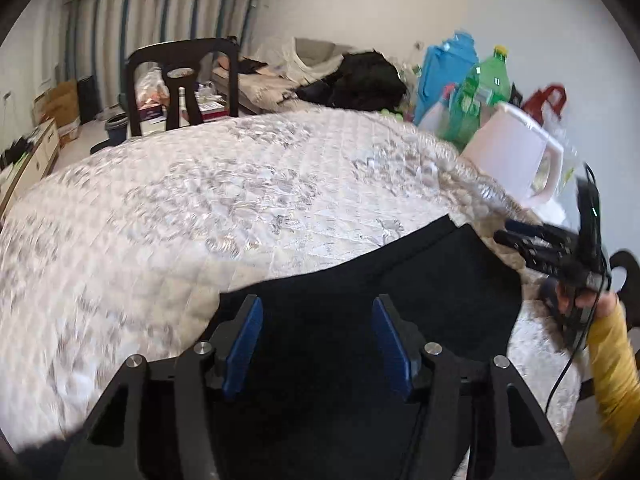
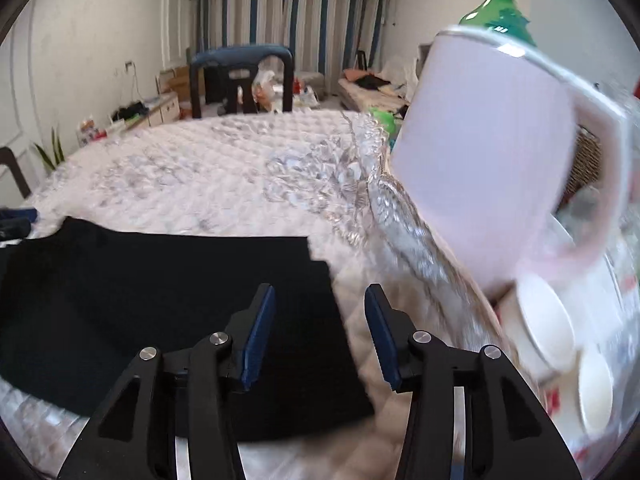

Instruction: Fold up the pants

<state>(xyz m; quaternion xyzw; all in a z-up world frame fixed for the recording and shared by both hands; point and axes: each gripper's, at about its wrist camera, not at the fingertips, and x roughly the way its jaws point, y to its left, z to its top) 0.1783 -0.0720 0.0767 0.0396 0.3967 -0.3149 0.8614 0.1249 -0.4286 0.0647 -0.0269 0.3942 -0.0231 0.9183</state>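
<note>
The black pants (image 1: 400, 292) lie flat on the quilted white cover (image 1: 200, 200) of the table. My left gripper (image 1: 316, 340) is open and empty, hovering just above the pants. In the right wrist view the pants (image 2: 168, 288) lie folded with two stepped layers at their right end. My right gripper (image 2: 320, 332) is open and empty above the pants' right edge. The right gripper also shows in the left wrist view (image 1: 532, 246) at the far right, held by a hand in a yellow sleeve.
A pink pitcher (image 2: 492, 152) stands close on the right with white cups (image 2: 544, 328) and a green bottle (image 2: 500, 12) beside it. A dark chair (image 1: 184, 84) stands behind the table. Bags and clutter (image 1: 452, 72) line the back right.
</note>
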